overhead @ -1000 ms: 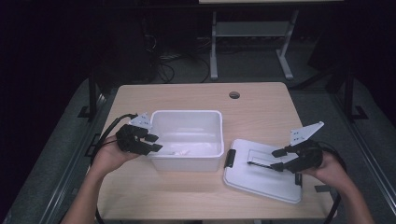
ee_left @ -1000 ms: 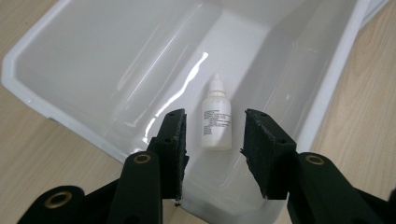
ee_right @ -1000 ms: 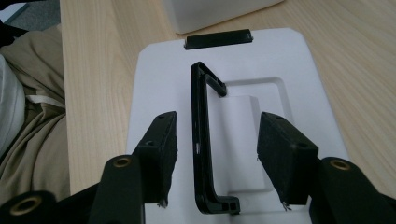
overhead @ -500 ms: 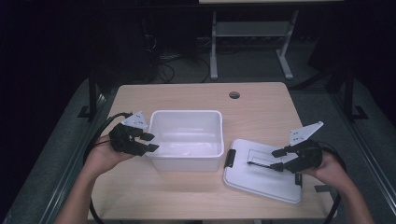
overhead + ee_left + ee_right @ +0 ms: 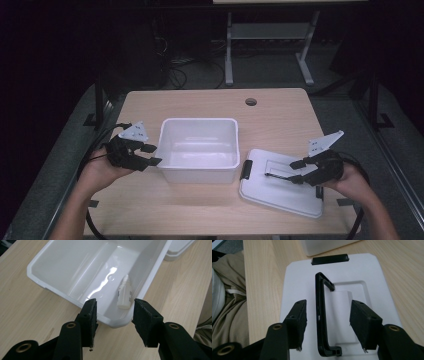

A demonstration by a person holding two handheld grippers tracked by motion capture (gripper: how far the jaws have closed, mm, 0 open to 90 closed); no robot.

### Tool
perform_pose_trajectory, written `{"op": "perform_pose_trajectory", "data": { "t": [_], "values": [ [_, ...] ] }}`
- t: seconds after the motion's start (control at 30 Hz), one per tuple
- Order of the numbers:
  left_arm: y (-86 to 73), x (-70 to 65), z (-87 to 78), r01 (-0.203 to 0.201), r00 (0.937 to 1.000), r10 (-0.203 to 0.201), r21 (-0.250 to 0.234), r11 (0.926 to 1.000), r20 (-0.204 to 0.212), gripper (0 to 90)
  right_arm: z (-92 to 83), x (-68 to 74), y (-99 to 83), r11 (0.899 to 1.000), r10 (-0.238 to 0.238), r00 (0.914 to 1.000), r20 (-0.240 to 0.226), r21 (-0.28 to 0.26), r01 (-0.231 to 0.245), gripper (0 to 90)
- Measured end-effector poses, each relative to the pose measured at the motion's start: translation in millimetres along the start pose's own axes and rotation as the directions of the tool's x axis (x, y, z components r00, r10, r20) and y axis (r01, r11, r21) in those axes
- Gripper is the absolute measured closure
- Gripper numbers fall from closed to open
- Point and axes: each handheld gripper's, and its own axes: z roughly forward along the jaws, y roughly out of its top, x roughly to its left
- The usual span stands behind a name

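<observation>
White lid [image 5: 280, 186] of the storage box lies flat on the desk [image 5: 200, 102], at the near right, and the right tongs [image 5: 296, 170] hover over it with both jaws spread. In the right gripper view the lid's black handle [image 5: 322, 315] stands raised between those jaws, and neither pad touches it; gaps show on both sides. A black latch [image 5: 329, 259] sits at the lid's far edge in that view, and the same latch shows at the lid's left end [image 5: 245, 170] in the high view, just beside the bin.

Left tongs [image 5: 151, 155] are held at the left wall of the white plastic bin [image 5: 197, 172]. Their jaws have just been opening, and they now stand apart with nothing between them. In the left gripper view the tongs [image 5: 114, 315] point at the bin's near corner [image 5: 117, 325] from above, clear of the rim.

Inside the bin, a small white dropper bottle [image 5: 124, 296] lies on its side on the floor, close against one long wall, its nozzle pointing away from the tongs.

The bin sits near the middle of the desk, open side up. Both of the person's hands come in from the near edge, left hand [image 5: 97, 172] and right hand [image 5: 350, 182], each with a cable trailing from its gripper.
</observation>
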Motion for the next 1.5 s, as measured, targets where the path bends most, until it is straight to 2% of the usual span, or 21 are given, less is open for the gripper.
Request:
{"op": "perform_pose_trajectory", "data": {
  "t": [0.3,0.6,1.03,1.5],
  "values": [
    [-15.0,-5.2,-11.1,0.004,0.9998,-0.004,-0.002,1.0,-0.022,52.4,0.3,0.4,0.9,1.0,-0.005,1.0,-0.001,0.003,0.005,46.8],
    [-28.4,-7.5,-13.6,0.014,0.9994,-0.014,-0.009,0.9999,-0.031,51.9,1.4,1.9,1.4,1.0,-0.002,1.0,0.0,0.007,0.002,46.8],
    [-51.6,-10.5,-10.7,0.047,0.9983,-0.047,-0.014,0.9988,-0.033,50.2,5.0,2.1,2.2,1.0,-0.014,0.9999,-0.001,0.024,0.014,46.9],
    [-75.6,-14.4,-0.2,0.075,0.9962,-0.076,-0.017,0.997,-0.043,45.2,7.7,3.1,3.5,0.999,-0.016,0.9999,-0.001,0.033,0.016,46.9]
  ]
}}
